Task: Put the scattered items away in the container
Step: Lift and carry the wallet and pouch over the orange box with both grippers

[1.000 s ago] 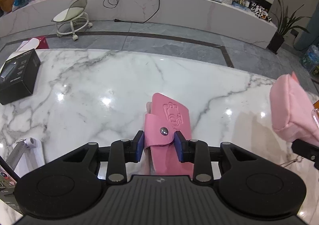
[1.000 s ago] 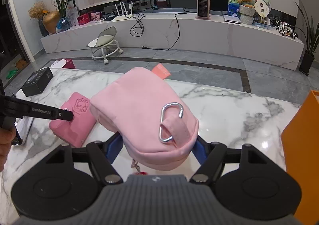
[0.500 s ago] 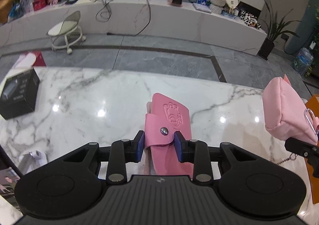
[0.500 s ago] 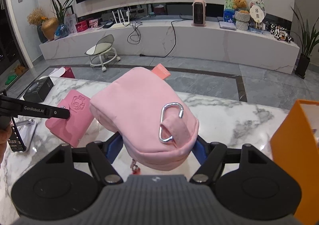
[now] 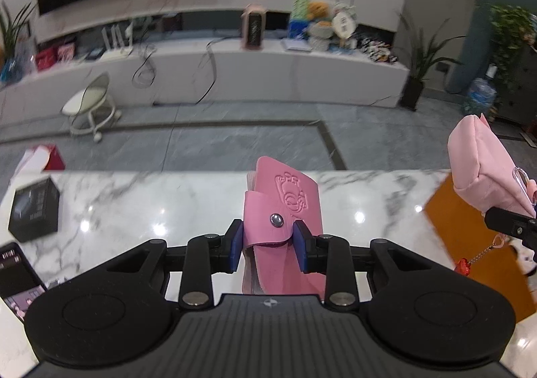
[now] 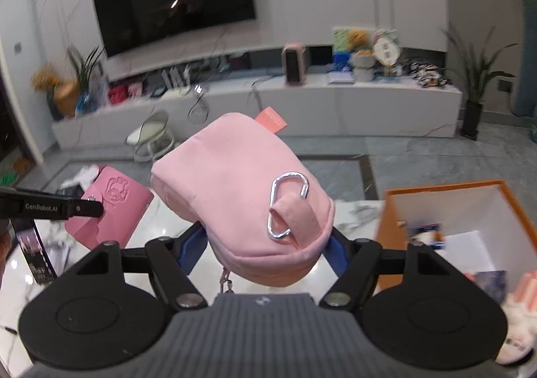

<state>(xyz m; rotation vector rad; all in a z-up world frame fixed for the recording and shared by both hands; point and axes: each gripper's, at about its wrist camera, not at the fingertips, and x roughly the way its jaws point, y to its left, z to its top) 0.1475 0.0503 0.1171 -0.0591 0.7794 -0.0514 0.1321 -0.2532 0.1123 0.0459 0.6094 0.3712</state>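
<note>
The left gripper [image 5: 268, 245] has its jaws drawn narrow on a pink leather key case [image 5: 285, 210], the blue pads pressing its sides just beside the metal snap; the case points away from the camera with its embossed face up, held clear above the white marble desk [image 5: 151, 210]. The right gripper [image 6: 265, 249] has its jaws spread wide around a soft pink pouch [image 6: 235, 190], clamped near the lower end – a silver carabiner [image 6: 288, 203] hangs from a fabric loop on top, and a small chain dangles beneath. In the left wrist view the pouch sits at the far right, with a red charm [image 5: 463, 265] on its chain. The orange box [image 6: 470, 210], white inside, stands on the desk to the right of the pouch and already holds a few items, too blurred to name. A black box [image 5: 33, 210] lies at the desk's left edge – a phone [image 5: 16, 270] near it shows a lit screen.
</note>
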